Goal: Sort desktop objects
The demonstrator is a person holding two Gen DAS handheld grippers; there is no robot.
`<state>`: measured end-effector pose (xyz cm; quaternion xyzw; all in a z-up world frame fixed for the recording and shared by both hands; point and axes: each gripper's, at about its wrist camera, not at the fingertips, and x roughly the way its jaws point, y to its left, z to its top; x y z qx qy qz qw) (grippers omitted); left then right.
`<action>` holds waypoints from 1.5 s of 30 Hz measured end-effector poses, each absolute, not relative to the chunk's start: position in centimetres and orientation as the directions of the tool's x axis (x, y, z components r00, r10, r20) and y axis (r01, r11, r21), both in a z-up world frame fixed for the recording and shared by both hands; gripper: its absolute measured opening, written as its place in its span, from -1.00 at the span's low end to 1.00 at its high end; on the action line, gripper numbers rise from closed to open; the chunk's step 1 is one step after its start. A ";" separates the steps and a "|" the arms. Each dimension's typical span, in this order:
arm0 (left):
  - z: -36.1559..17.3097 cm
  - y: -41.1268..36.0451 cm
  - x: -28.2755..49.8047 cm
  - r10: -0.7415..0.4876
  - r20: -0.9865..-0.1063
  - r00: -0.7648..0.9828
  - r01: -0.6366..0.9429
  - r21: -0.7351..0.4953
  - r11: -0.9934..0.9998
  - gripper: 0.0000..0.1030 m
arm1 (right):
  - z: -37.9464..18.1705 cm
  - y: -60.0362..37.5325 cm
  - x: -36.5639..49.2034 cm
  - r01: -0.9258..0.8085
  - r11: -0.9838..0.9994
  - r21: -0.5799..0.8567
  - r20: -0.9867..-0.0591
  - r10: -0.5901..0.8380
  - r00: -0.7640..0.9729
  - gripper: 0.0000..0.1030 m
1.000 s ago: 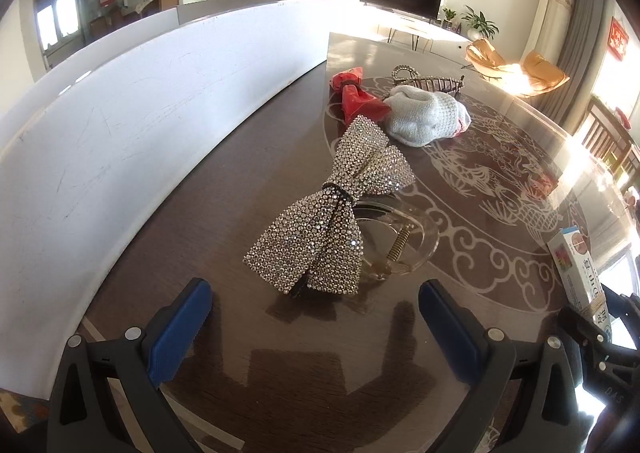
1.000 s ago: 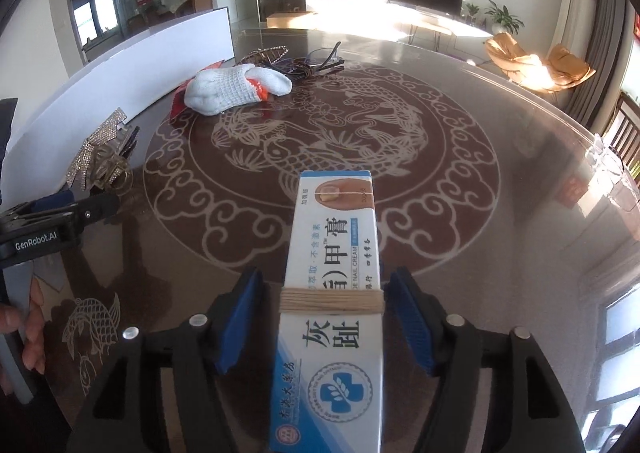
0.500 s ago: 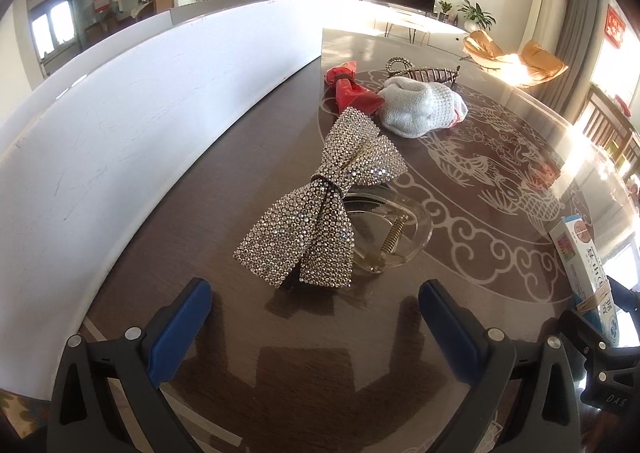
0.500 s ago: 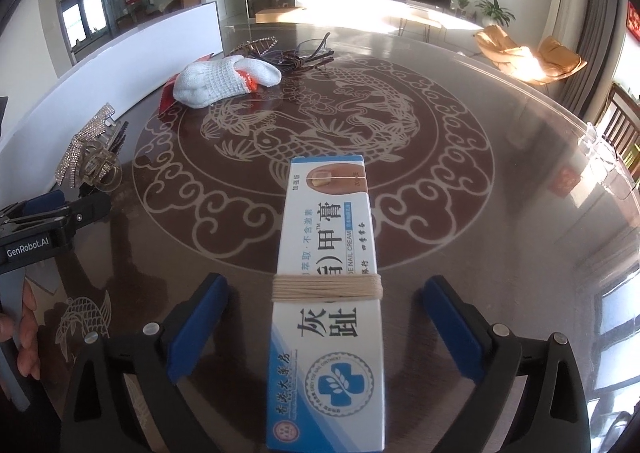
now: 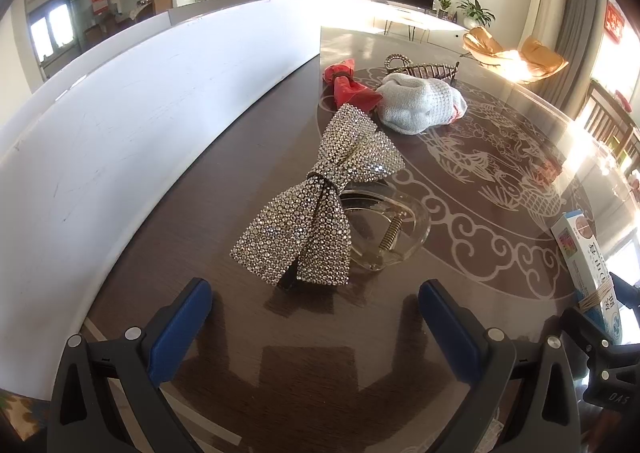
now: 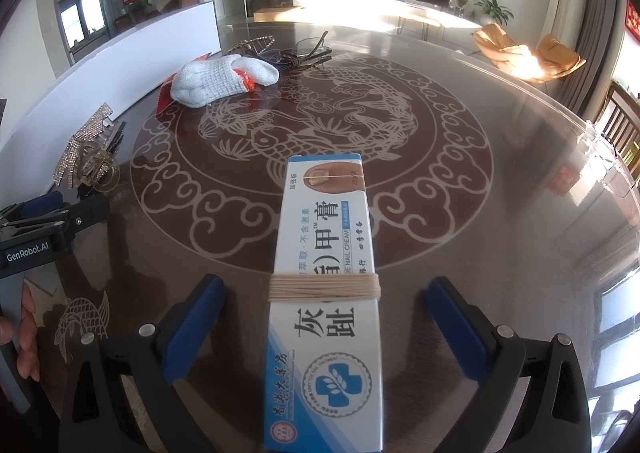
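A rhinestone bow hair clip point(image 5: 316, 197) lies on the dark table with a clear claw clip point(image 5: 390, 233) beside it, just ahead of my open, empty left gripper point(image 5: 316, 313). The bow also shows at the left of the right wrist view point(image 6: 82, 151). A white and blue nail cream box point(image 6: 326, 281), bound with beige string, lies flat on the table between the fingers of my open right gripper point(image 6: 324, 317), which do not touch it. The box shows at the right edge of the left wrist view point(image 5: 586, 269).
A white knitted glove point(image 5: 420, 107) and a red bow point(image 5: 350, 87) lie farther back, with a wire basket point(image 5: 424, 71) behind them. Glasses point(image 6: 308, 53) lie near the glove. A white board point(image 5: 140, 113) runs along the table's left side. The left gripper shows in the right view point(image 6: 52, 219).
My right gripper opened and let go of the nail cream box, which now lies on the table. My left gripper drifted slightly; the bow clip has not moved.
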<state>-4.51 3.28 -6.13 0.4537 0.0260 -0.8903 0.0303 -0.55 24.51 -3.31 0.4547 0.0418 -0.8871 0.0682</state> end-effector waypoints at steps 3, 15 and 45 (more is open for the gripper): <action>-6.1 3.3 -4.5 -0.030 -0.809 -0.586 0.078 -0.019 -0.997 1.00 | -3.3 24.5 -0.6 0.159 -0.987 -0.012 -0.813 -0.083 -0.576 0.99; -6.2 3.3 -4.6 -0.034 -0.811 -0.584 0.077 -0.013 -0.997 1.00 | -3.3 24.5 -0.6 0.159 -0.987 -0.012 -0.813 -0.083 -0.576 1.00; -6.1 3.5 -4.5 -0.038 -0.811 -0.584 0.080 -0.011 -0.997 1.00 | -3.4 24.5 -0.6 0.159 -0.987 -0.012 -0.813 -0.083 -0.576 1.00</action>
